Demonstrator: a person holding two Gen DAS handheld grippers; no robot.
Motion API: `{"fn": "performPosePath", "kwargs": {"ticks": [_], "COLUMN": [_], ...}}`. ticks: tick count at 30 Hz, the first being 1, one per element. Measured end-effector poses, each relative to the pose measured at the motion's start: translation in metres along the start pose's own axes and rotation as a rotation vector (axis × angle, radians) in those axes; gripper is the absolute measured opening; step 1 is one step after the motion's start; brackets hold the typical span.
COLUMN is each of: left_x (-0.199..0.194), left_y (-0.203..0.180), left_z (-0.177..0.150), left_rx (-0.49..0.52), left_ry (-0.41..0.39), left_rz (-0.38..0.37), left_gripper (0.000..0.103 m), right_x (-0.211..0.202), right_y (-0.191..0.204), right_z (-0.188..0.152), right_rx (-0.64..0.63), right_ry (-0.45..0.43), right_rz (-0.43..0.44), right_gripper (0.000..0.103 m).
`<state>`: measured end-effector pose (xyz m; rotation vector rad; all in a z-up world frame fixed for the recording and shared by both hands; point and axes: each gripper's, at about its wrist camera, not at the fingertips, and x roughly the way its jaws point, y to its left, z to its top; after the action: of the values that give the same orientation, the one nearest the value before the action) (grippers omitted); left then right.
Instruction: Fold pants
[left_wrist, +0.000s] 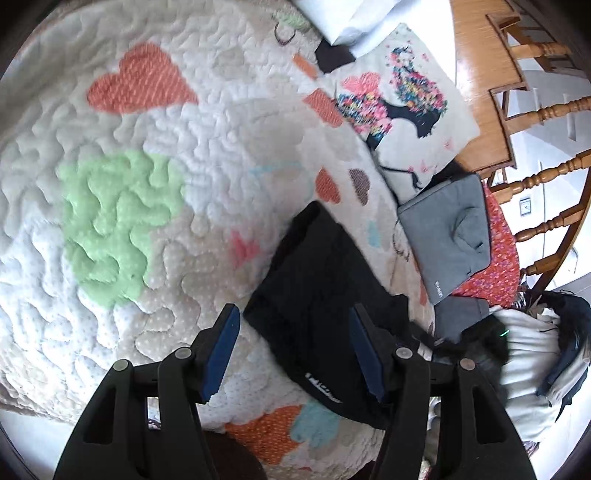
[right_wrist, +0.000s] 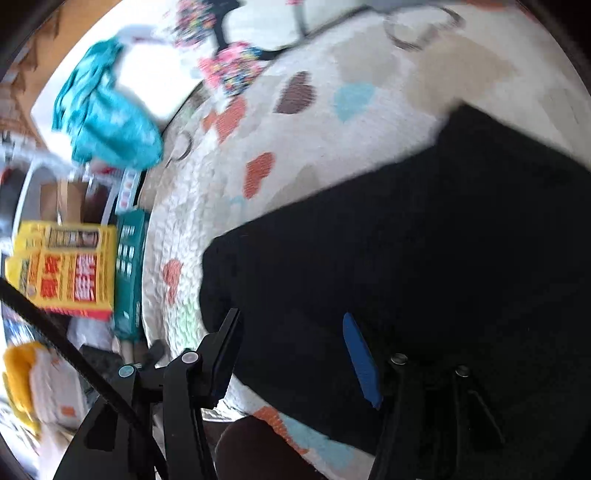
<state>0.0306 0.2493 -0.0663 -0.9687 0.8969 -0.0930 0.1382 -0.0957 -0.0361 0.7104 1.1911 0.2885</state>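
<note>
The black pants (left_wrist: 317, 291) lie folded into a compact rectangle on a white quilt (left_wrist: 122, 192) with coloured hearts, a small white logo near the front edge. My left gripper (left_wrist: 291, 350) is open and empty, hovering just above the pants' near corner. In the right wrist view the pants (right_wrist: 424, 251) fill the lower right. My right gripper (right_wrist: 291, 354) is open and empty just above their near edge. The right wrist view is motion-blurred.
A printed cushion (left_wrist: 402, 107), a grey bag (left_wrist: 447, 236) and red patterned cloth (left_wrist: 498, 243) lie right of the pants. A wooden headboard (left_wrist: 535, 110) is beyond. A teal garment (right_wrist: 107, 110) and yellow boxes (right_wrist: 66, 269) sit beside the bed's left edge.
</note>
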Motion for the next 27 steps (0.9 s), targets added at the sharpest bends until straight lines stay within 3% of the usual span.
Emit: {"fn": "performPosePath", "kwargs": {"ticks": [3, 6, 11, 15, 17, 19, 20, 22, 24, 25, 26, 27], "left_x": [0.015, 0.028, 0.032, 0.036, 0.038, 0.044, 0.049, 0.048, 0.044, 0.042, 0.040, 0.038], "left_y": [0.002, 0.002, -0.002, -0.009, -0.012, -0.013, -0.012, -0.012, -0.016, -0.018, -0.023, -0.031], "left_z": [-0.003, -0.006, -0.009, -0.013, -0.016, -0.017, -0.018, -0.021, -0.024, -0.025, -0.027, -0.031], "left_rx": [-0.001, 0.011, 0.014, 0.032, 0.040, 0.058, 0.052, 0.043, 0.047, 0.048, 0.054, 0.073], "left_ry": [0.030, 0.043, 0.025, 0.006, -0.004, 0.010, 0.036, 0.031, 0.027, 0.029, 0.028, 0.026], "left_rz": [0.010, 0.031, 0.011, 0.029, 0.054, 0.065, 0.055, 0.042, 0.022, 0.009, -0.005, -0.016], "left_gripper": [0.059, 0.060, 0.073, 0.073, 0.061, 0.018, 0.018, 0.018, 0.017, 0.017, 0.017, 0.017], "right_x": [0.016, 0.055, 0.129, 0.176, 0.198, 0.213, 0.217, 0.211, 0.196, 0.184, 0.169, 0.154], "right_y": [0.034, 0.066, 0.104, 0.121, 0.132, 0.137, 0.140, 0.145, 0.145, 0.145, 0.144, 0.142], "right_z": [0.014, 0.029, 0.048, 0.052, 0.046, 0.037, 0.032, 0.028, 0.026, 0.026, 0.027, 0.027], "right_rx": [-0.061, -0.124, -0.196, -0.200, -0.282, -0.358, -0.407, -0.439, -0.466, -0.454, -0.444, -0.435], "right_ry": [0.050, 0.186, 0.334, 0.455, 0.532, 0.570, 0.575, 0.538, 0.499, 0.479, 0.457, 0.436], "right_rz": [-0.021, -0.075, -0.308, -0.489, -0.614, -0.712, -0.742, -0.749, -0.746, -0.706, -0.661, -0.621], "right_gripper": [0.072, 0.076, 0.079, 0.099, 0.100, 0.100, 0.100, 0.096, 0.072, 0.068, 0.054, 0.047]}}
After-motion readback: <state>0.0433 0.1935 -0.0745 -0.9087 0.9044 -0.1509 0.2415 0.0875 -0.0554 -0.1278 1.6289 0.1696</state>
